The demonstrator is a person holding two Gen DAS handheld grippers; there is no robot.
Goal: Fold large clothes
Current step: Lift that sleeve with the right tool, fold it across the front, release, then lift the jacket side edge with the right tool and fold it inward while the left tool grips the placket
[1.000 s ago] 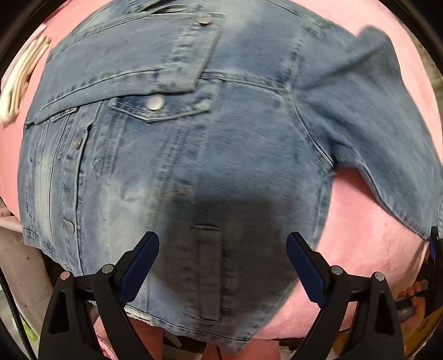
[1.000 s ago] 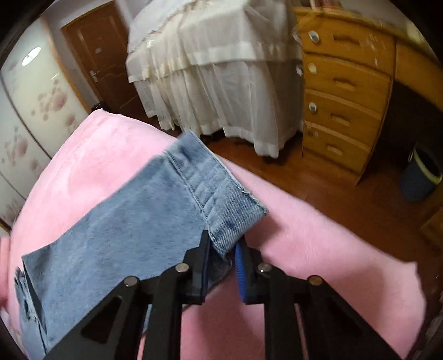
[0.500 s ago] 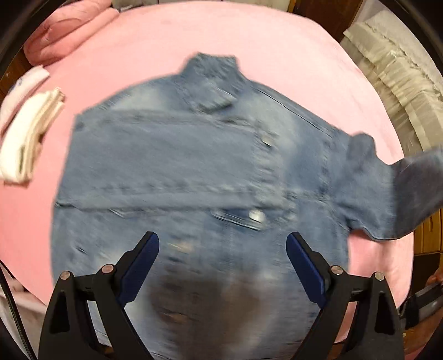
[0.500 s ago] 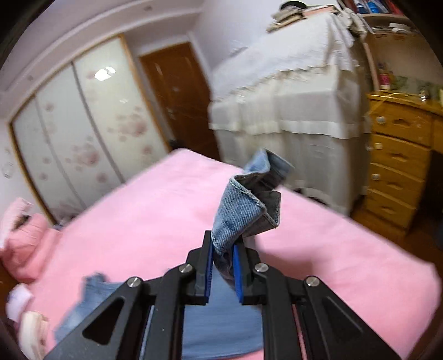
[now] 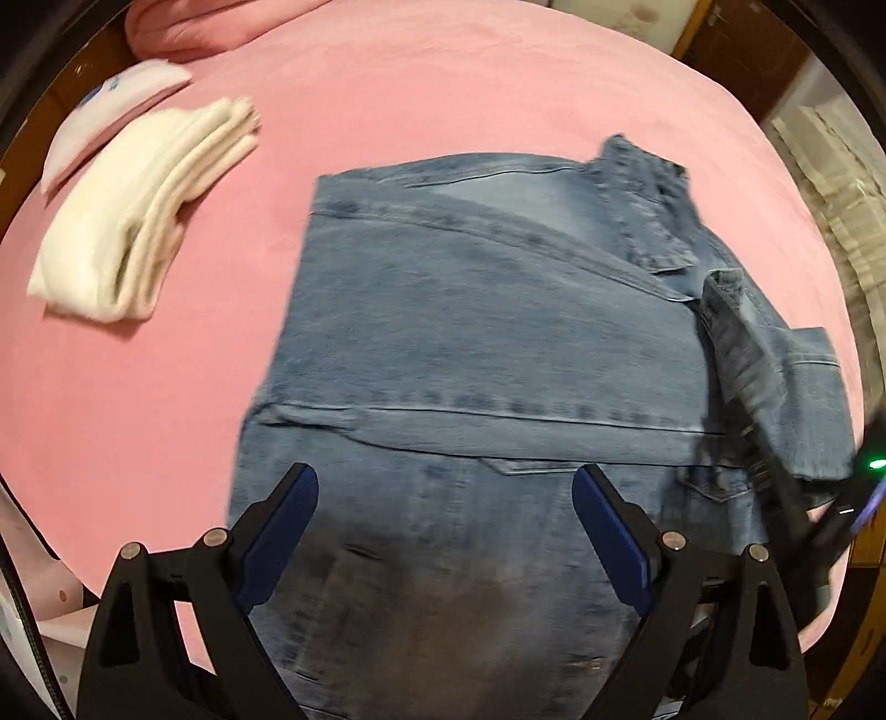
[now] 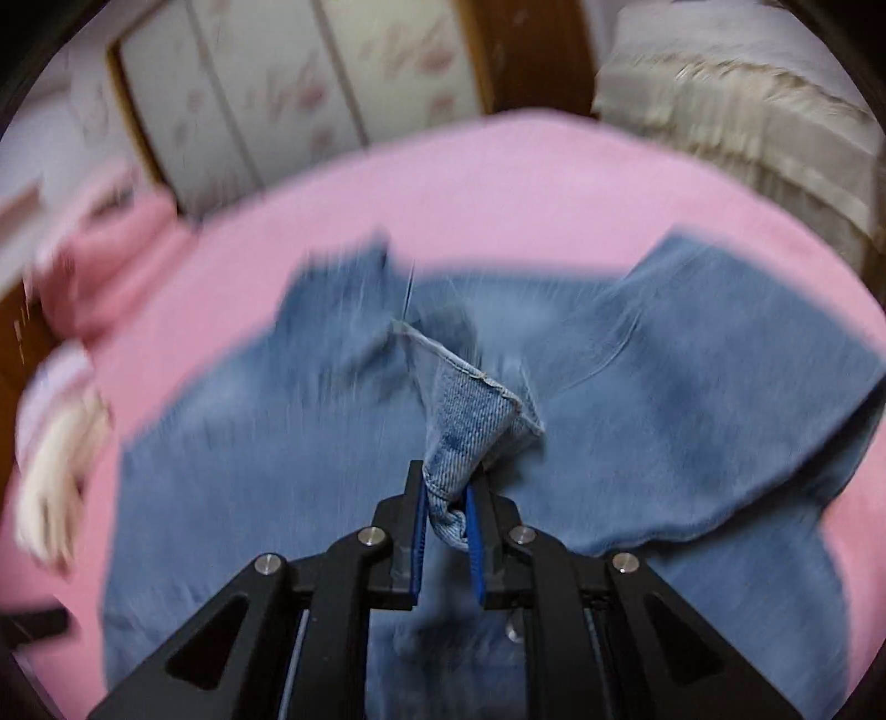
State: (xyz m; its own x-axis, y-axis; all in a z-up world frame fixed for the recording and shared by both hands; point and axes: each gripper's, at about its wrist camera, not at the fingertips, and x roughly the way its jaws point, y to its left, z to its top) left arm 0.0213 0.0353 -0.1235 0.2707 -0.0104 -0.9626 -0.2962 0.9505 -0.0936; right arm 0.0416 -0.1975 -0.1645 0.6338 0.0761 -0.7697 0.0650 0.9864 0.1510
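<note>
The jacket [image 5: 487, 354] lies spread on the pink bed [image 5: 166, 387], denim, with seams and a pocket flap visible. It covers the middle of the bed and reaches toward the near edge, where it passes under the left gripper [image 5: 446, 526].

Left gripper: the jaws stand wide apart. Nothing is between the blue pads [image 5: 279, 531]. The gripper hangs above the lower part of the jacket; contact with the cloth cannot be told. A dark shadow falls on the denim below the jaws.

Right gripper [image 6: 446, 518]: the jaws are clenched on the sleeve cuff [image 6: 470, 426]. The cuff stands bunched and folded between the two pads, and its hemmed edge rises ahead of the fingertips. The jaws have just been opening slightly, with the cuff between them and both pads against it. The sleeve is lifted clear of the bed and held over the jacket body. In the left wrist view this sleeve [image 5: 775, 376] crosses the jacket near the bed's right edge, with the dark gripper frame beside it. The right wrist view is blurred.

Other items on the bed:
- A folded white cloth [image 5: 138, 216] lies toward the far left corner, well apart from the jacket.
- A pale pink folded item [image 5: 111, 111] lies just beyond it.
- A pink bundle [image 5: 210, 27] lies at the far edge.

Beyond the bed, the right wrist view shows wardrobe doors [image 6: 288, 94] and a white lace cover [image 6: 747, 111].
</note>
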